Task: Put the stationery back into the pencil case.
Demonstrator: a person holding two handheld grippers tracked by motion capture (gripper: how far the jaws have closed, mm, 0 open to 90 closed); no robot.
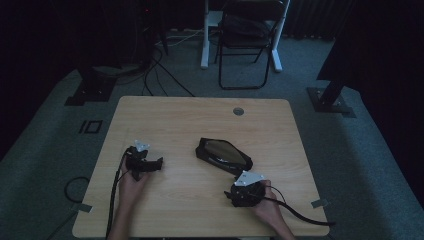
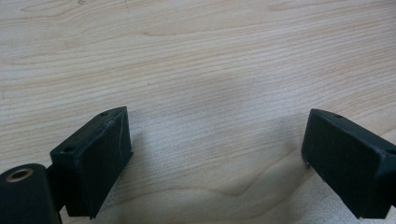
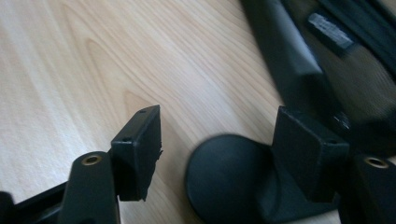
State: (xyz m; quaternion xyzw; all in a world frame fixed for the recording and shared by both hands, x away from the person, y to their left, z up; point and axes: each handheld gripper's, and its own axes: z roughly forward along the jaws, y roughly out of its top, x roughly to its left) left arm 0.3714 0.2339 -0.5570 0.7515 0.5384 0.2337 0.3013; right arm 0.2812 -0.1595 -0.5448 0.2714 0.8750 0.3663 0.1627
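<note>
So there's a light wood table [image 1: 165, 112] in a pretty dim room, and a black car side mirror [image 1: 223, 155] is lying near the middle of it, a bit toward the right, glass facing up. The right gripper [image 1: 243, 189] sits just beside the near end of the mirror, held by the right hand [image 1: 267, 207] at the front edge of the table. In the right gripper view its jaws are spread apart, and the mirror's round black base [image 3: 224, 177] lies on the table between them, closer to the right-hand one; I can't see either pad pressing on it. The mirror body runs up and away to the top right of that view, kind of blurry. The left gripper [image 1: 159, 163] is well apart from the mirror, over on the left side of the table, in the left hand [image 1: 131, 186]. In the left gripper view its jaws are wide open over bare wood, nothing between them.
</note>
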